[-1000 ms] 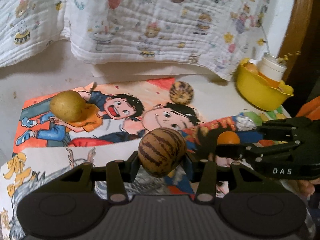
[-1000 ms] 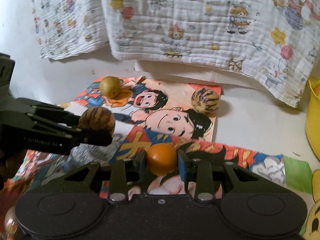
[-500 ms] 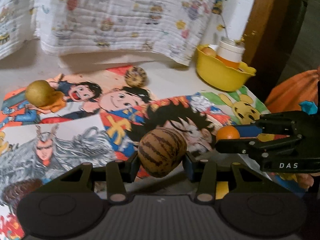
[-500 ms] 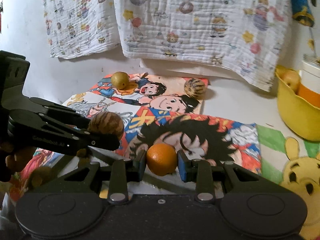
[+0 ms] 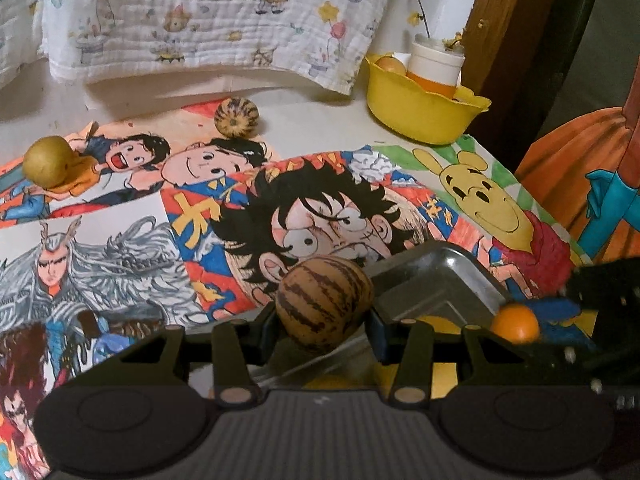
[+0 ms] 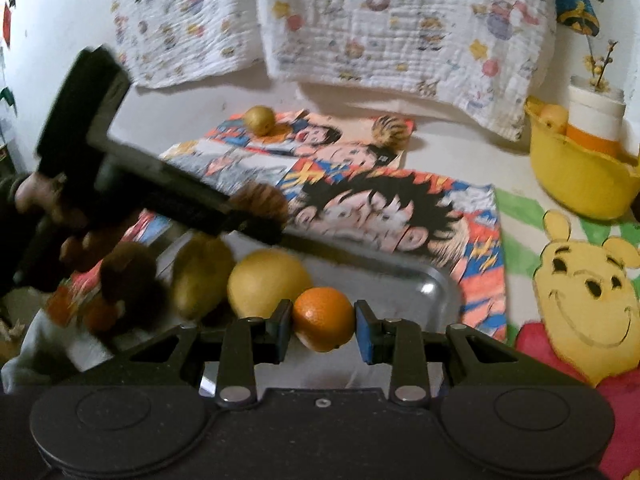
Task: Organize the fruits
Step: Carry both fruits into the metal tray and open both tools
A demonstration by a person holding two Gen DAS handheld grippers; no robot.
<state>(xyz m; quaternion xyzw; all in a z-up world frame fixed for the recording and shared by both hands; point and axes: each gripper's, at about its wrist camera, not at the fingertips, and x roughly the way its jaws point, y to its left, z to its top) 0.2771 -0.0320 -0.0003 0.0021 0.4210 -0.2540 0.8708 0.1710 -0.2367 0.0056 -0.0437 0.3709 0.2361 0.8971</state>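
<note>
My left gripper (image 5: 325,314) is shut on a brown striped melon-like fruit (image 5: 324,304), held above the far corner of a metal tray (image 5: 444,284). My right gripper (image 6: 323,322) is shut on a small orange (image 6: 323,318) over the same tray (image 6: 424,284). In that tray lie a yellow lemon-like fruit (image 6: 266,280), a greenish-yellow fruit (image 6: 200,272) and a dark brown fruit (image 6: 132,284). On the drawings farther back rest a second striped fruit (image 5: 236,117) and a yellowish round fruit (image 5: 47,161). In the right wrist view the left gripper (image 6: 256,216) comes in from the left.
A yellow bowl (image 5: 420,114) with a white and orange jar (image 5: 436,68) and a fruit stands at the back right. Coloured cartoon drawings (image 5: 320,208) cover the table. A patterned cloth (image 5: 208,20) hangs along the back wall. A wooden post (image 5: 504,28) rises on the right.
Both grippers have moved right across the drawings with their fruits, coming over the metal tray, which was not in view before. The yellow bowl now appears nearer.
</note>
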